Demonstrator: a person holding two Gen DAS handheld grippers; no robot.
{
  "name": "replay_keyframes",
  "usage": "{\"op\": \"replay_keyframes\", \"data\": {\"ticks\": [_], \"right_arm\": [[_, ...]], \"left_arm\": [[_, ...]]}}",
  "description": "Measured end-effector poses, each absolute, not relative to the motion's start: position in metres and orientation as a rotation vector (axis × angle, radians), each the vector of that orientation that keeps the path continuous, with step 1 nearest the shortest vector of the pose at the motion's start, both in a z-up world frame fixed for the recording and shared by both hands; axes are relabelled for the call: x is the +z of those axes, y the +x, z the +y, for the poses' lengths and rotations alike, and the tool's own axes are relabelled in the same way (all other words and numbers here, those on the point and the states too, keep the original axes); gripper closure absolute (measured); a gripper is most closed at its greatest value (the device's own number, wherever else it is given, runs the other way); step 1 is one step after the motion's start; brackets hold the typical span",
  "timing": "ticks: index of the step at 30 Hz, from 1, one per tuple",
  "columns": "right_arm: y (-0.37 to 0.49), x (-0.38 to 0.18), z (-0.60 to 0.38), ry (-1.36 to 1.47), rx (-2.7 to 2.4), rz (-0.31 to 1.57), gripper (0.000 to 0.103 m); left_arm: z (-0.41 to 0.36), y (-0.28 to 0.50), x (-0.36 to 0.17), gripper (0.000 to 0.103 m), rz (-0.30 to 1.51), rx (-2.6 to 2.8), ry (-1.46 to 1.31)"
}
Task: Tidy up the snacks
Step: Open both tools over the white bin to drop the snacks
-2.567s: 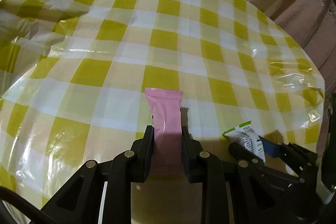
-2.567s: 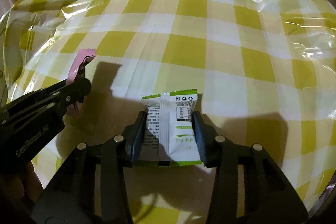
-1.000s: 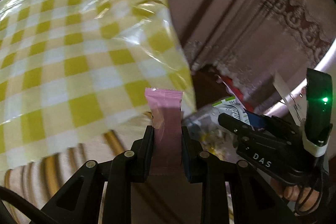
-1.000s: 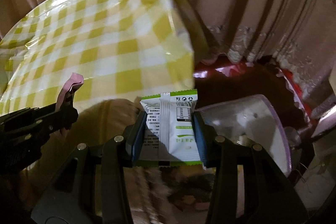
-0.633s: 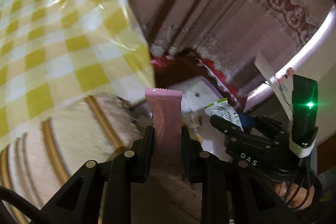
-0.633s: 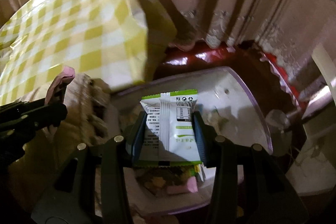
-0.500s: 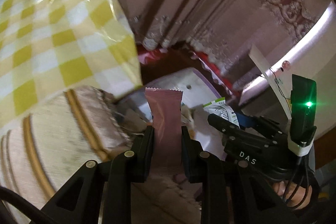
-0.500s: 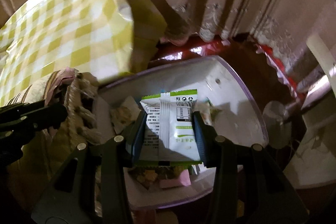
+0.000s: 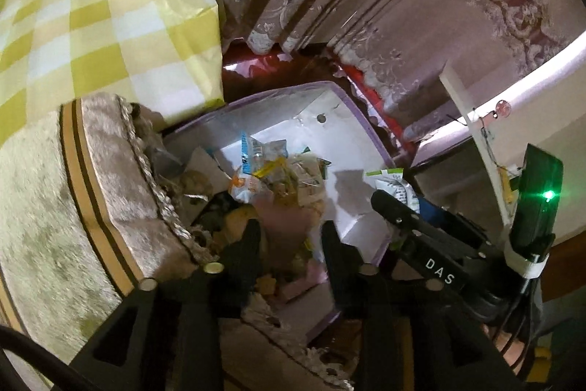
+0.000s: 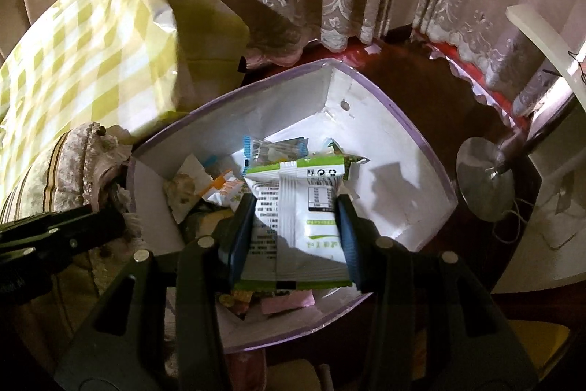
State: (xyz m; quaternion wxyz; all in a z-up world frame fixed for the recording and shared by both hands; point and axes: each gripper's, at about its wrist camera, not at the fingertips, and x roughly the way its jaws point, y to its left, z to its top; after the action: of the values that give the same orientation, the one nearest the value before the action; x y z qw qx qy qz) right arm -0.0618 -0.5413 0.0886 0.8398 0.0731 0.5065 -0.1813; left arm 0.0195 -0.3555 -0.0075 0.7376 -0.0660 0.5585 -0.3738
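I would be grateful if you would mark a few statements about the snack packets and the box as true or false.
1. The right gripper is shut on a white and green packet. True.
2. The box is empty. False: snack packets already lie inside.
3. The box has a purple rim. True.
4. The white and green packet lies on the checked tablecloth. False: it is held over the box.
5. The left gripper is over the box. True.

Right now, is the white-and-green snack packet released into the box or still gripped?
Gripped: the right gripper pinches the white-and-green packet above the open box.
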Motion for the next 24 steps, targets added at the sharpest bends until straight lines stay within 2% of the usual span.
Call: {"op": "replay_keyframes", "data": {"ticks": [4, 8, 17, 24], "right_arm": [[-0.069, 0.092, -0.542, 0.158, -0.398, 1.057, 0.039], [-0.082, 0.100, -0.543, 0.161, -0.417, 1.040, 0.034], [-0.111, 0.108, -0.549, 0.160, -0.458, 1.034, 0.034], [-0.113, 0.109, -0.553, 0.167, -0.456, 1.027, 0.034]], "left_arm": [[-0.358, 0.006, 0.001, 0.038, 1.170, -0.808, -0.092], [-0.361, -0.009, 0.005, 0.016, 1.116, -0.828, -0.060], [-0.379, -0.011, -0.008, 0.014, 1.166, -0.736, 0.092], [-0.378, -0.011, -0.011, 0.014, 1.164, -0.734, 0.109]]}}
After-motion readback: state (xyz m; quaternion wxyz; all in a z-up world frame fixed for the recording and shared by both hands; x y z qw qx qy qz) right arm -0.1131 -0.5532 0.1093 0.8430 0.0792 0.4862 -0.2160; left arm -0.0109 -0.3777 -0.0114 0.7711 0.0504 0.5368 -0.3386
